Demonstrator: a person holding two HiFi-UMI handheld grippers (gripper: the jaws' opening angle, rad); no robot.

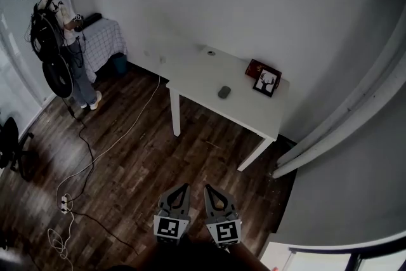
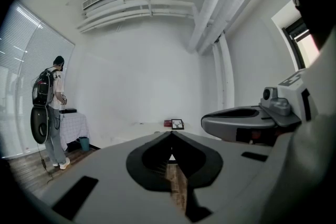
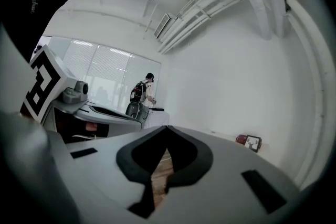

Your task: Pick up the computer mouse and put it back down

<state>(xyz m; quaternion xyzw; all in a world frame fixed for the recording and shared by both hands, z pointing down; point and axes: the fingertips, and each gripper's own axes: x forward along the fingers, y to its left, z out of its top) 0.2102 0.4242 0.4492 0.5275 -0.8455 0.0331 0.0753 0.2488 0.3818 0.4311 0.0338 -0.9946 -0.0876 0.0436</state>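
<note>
A dark grey computer mouse lies on a white table against the far wall. Both grippers are held low over the wooden floor, well short of the table. My left gripper is shut with nothing in it, and so is my right gripper. In the left gripper view the left gripper points at the table with its jaws meeting at the tips; the mouse cannot be made out there. In the right gripper view the right gripper is likewise closed and empty.
A framed deer picture and a red box stand on the table's right end. A person with a backpack stands at the far left by a small checked-cloth table. Cables run across the floor.
</note>
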